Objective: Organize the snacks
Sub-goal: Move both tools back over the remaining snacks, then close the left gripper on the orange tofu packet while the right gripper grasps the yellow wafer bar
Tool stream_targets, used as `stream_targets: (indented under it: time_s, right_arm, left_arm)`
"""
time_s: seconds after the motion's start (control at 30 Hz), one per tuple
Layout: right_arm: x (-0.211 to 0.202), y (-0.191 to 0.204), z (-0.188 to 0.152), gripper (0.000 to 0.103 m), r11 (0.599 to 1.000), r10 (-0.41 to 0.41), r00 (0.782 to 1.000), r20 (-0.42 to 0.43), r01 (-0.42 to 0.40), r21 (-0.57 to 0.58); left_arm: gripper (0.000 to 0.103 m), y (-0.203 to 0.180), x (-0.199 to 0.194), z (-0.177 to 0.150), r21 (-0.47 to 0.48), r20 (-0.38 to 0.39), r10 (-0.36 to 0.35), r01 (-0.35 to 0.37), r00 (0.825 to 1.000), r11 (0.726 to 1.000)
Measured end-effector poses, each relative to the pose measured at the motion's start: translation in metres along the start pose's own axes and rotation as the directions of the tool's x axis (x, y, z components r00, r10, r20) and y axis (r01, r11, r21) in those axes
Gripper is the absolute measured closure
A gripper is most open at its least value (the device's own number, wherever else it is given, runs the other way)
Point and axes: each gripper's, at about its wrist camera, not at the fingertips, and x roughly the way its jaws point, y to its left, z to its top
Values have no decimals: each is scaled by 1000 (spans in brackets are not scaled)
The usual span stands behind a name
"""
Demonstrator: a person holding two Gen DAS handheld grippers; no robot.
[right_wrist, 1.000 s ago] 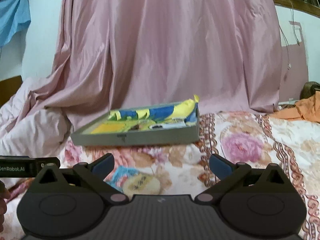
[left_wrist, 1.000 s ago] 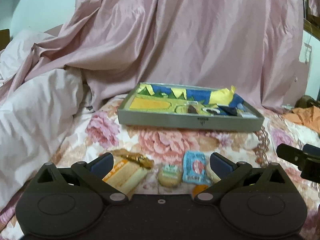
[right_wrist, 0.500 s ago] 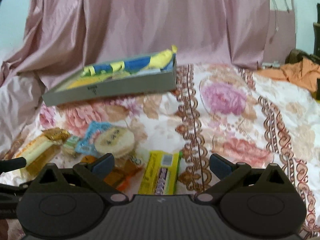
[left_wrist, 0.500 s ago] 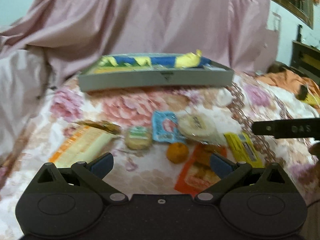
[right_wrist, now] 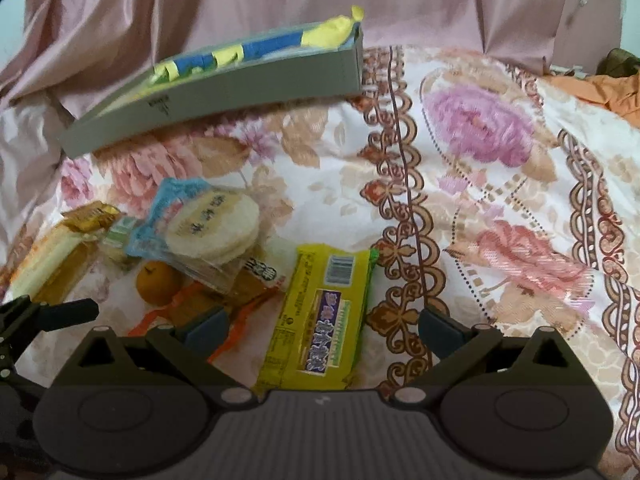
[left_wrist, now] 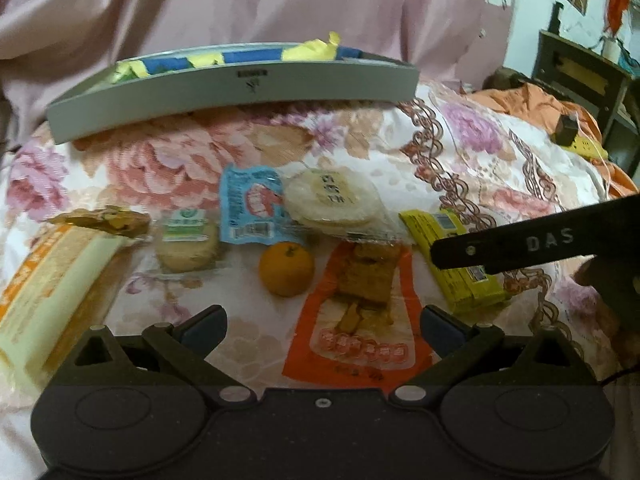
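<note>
Snacks lie in a row on the floral bedspread: a long cream and orange pack (left_wrist: pixel 52 280), a round green-label biscuit (left_wrist: pixel 187 242), a blue packet (left_wrist: pixel 252 206), round rice crackers (left_wrist: pixel 332 200), a mandarin (left_wrist: pixel 286 268), an orange pouch (left_wrist: pixel 360 312) and a yellow bar (right_wrist: pixel 324 320). A grey tray (left_wrist: pixel 224 94) holding blue and yellow packs stands behind them. My left gripper (left_wrist: pixel 322 326) hangs open over the orange pouch. My right gripper (right_wrist: pixel 324 328) is open above the yellow bar.
Pink drapery (left_wrist: pixel 240 0) rises behind the tray. An orange cloth (left_wrist: pixel 532 100) and dark furniture (left_wrist: pixel 580 76) are at the right. The bedspread right of the yellow bar (right_wrist: pixel 500 200) carries no objects.
Both grippers pulled back and tilted down, so the row of snacks came into full view beneath them. The tray looks farther off. Both stayed open.
</note>
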Motion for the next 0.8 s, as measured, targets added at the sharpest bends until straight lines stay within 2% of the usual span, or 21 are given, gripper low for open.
stream_targets:
  time_s: [0.1,0.37,0.5,0.6,0.73,0.8]
  right_arm:
    - [11,1,2,6,999,-28,999,-26,28,-18]
    - [18,5,2,10,997,-64,997,-30,62,-44]
    - [18,2,2,16,997,-66,997,-27,65,-30]
    - [17,4,1,24,998,-51,998,-22,50,-39]
    - [16,7,1,26,998,-34,999,-23,33,-51]
    - [17,8,0,30,998,-36,999,-24,35,-56]
  left_arm:
    - [1,-5,11,1,34,-17,-11,11,1000,999]
    - [2,-17,29,4,105,-65,-23,30,998,994]
    - [10,-16,30,4,97,-77,-23,31,997,995]
    - [11,-14,29,4,69,-72,-24,29,997,997]
    - [15,-13,29,4,58,-68,-19,23,997,998]
    - [22,-15,29,3,69,-66,-18,23,998,997]
